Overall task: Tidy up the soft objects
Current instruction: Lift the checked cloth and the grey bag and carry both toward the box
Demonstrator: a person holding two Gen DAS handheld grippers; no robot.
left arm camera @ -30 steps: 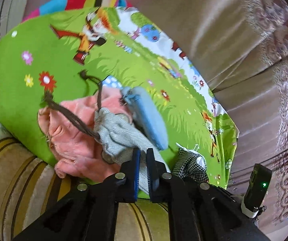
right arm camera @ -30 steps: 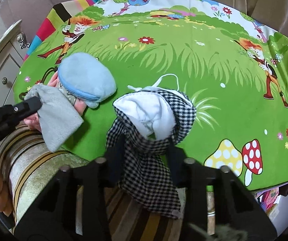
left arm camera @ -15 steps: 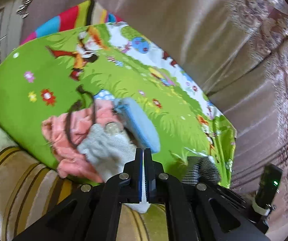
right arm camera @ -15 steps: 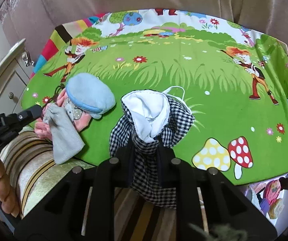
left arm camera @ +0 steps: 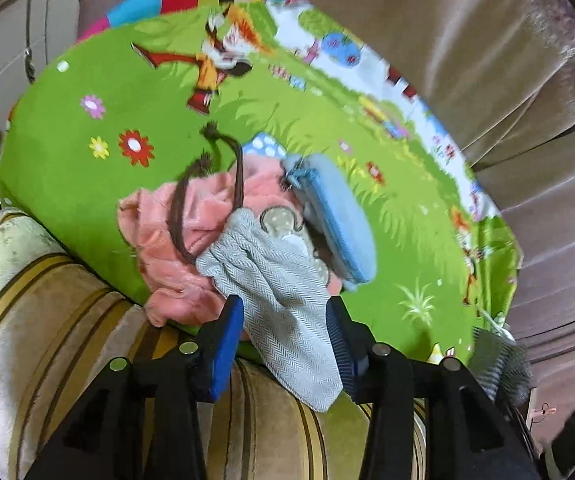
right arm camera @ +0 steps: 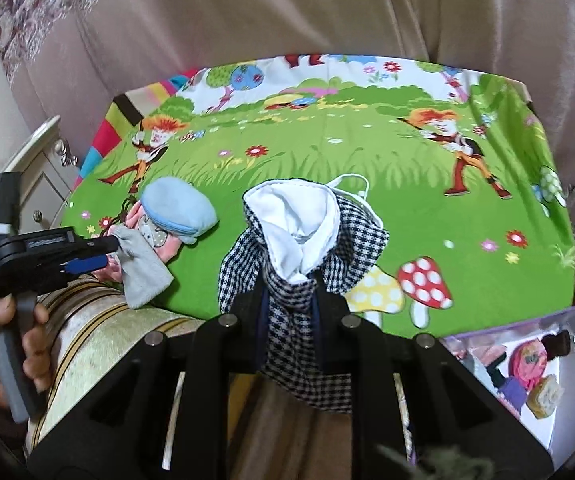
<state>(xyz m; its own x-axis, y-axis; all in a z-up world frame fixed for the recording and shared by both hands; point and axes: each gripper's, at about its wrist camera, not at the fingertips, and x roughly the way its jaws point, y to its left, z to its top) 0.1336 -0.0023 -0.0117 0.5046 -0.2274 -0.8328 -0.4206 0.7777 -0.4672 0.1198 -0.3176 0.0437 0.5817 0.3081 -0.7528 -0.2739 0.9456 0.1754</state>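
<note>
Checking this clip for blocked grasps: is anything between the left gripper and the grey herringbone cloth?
Nothing visible. The left gripper is open, and the grey herringbone cloth already lies between its blue pads, draped over the pink fleece garment.

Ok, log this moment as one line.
left tongs: open around grey herringbone cloth | right tongs: shut on houndstooth hat | surface: green cartoon mat

The light was bright and even in both views, and shadows were soft. The curtain (right arm camera: 287,8) had a pale sheen. Motion blur smeared the mat (left arm camera: 87,184) print in the left view; the right view was sharper. Fisheye distortion bent the edges, with black corners. The checked cloth (left arm camera: 495,364) at the left view's edge was out of focus.
</note>
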